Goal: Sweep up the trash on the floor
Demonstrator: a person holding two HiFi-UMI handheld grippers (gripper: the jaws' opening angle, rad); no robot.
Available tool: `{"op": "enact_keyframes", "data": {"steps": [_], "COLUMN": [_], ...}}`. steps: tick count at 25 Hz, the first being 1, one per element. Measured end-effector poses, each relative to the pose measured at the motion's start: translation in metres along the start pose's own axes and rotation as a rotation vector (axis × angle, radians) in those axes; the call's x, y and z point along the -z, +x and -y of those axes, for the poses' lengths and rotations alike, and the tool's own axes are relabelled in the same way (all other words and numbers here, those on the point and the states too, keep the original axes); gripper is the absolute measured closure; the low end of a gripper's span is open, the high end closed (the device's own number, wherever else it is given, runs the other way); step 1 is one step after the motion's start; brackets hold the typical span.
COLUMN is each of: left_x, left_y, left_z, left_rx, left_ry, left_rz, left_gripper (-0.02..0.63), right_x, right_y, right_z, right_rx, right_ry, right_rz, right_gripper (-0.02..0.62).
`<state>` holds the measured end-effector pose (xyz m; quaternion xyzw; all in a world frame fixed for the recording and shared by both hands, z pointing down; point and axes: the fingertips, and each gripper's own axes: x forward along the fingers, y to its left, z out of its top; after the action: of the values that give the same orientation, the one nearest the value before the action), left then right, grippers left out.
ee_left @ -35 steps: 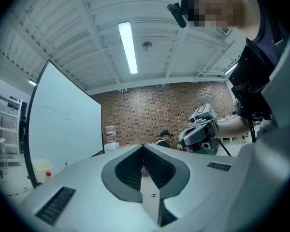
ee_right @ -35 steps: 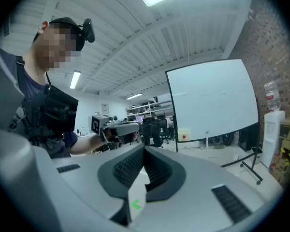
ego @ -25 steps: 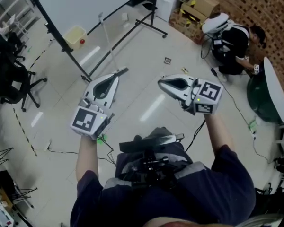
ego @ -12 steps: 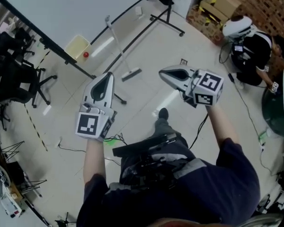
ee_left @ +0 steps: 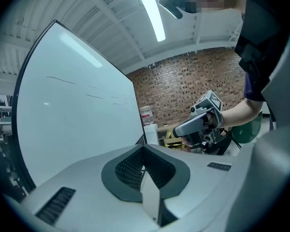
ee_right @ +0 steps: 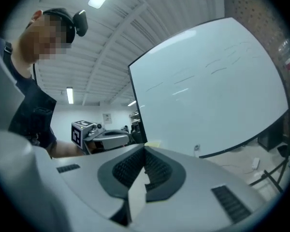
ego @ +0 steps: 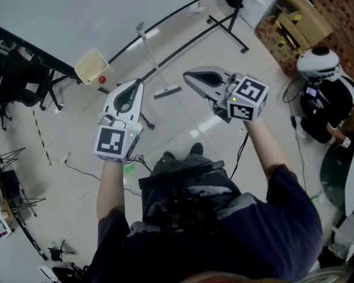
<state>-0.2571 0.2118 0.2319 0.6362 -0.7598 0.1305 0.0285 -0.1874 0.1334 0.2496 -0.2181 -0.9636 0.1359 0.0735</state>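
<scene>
Left gripper [ego: 134,86] and right gripper [ego: 190,76] both have jaws together, holding nothing. The broom [ego: 166,91] stands just ahead, between their tips. Open the jaws early, then clamp the handle at two well-separated spots.

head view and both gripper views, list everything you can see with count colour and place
whiteboard: one, white with black frame and stand, top left
broom: one, pale handle and head, on the floor beside the whiteboard stand
container: one, yellow, on the floor under the whiteboard edge
ball: one, red, beside the container
chair: one, black, far left
cardboard boxes: several, brown, top right by the brick wall
crouching person: one, dark clothes, white helmet, right edge
cable: one, black, on the floor at left
left gripper: one, grey, fingers together, empty
right gripper: one, grey, fingers together, empty
</scene>
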Motion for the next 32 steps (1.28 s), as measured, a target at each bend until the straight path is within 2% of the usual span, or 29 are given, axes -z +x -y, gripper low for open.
{"op": "enact_keyframes", "data": {"steps": [3, 9, 13, 16, 22, 25, 29, 31, 32], "left_x": [0.013, 0.065, 0.100, 0.124, 0.165, 0.188, 0.224, 0.240, 0.248], "left_y": [0.028, 0.082, 0.115, 0.139, 0.173, 0.193, 0.218, 0.235, 0.243], "left_z": [-0.018, -0.052, -0.088, -0.107, -0.129, -0.137, -0.163, -0.167, -0.167], "left_rx": [0.009, 0.029, 0.041, 0.049, -0.040, -0.075, -0.149, -0.162, -0.161], "left_ry": [-0.023, -0.058, -0.108, -0.141, -0.193, -0.203, -0.254, -0.275, -0.284], "left_rz": [-0.020, -0.038, -0.057, -0.057, -0.070, -0.122, -0.184, -0.202, -0.213], "left_gripper": [0.606, 0.606, 0.606, 0.606, 0.606, 0.606, 0.604, 0.603, 0.582], "right_x": [-0.010, -0.008, -0.011, -0.009, 0.007, 0.012, 0.026, 0.032, 0.036], "right_y": [0.025, 0.063, 0.094, 0.119, 0.152, 0.164, 0.189, 0.197, 0.201], "right_z": [0.030, 0.076, 0.111, 0.138, 0.176, 0.197, 0.227, 0.244, 0.251], "right_rx": [-0.003, 0.004, 0.029, 0.069, 0.092, 0.056, 0.003, -0.015, -0.026], "right_ry": [0.002, -0.008, -0.007, -0.047, -0.045, -0.026, 0.007, 0.023, 0.028], "right_rz": [-0.011, -0.068, -0.113, -0.149, -0.186, -0.198, -0.227, -0.233, -0.239], "right_gripper": [0.578, 0.577, 0.577, 0.577, 0.577, 0.577, 0.577, 0.577, 0.577]}}
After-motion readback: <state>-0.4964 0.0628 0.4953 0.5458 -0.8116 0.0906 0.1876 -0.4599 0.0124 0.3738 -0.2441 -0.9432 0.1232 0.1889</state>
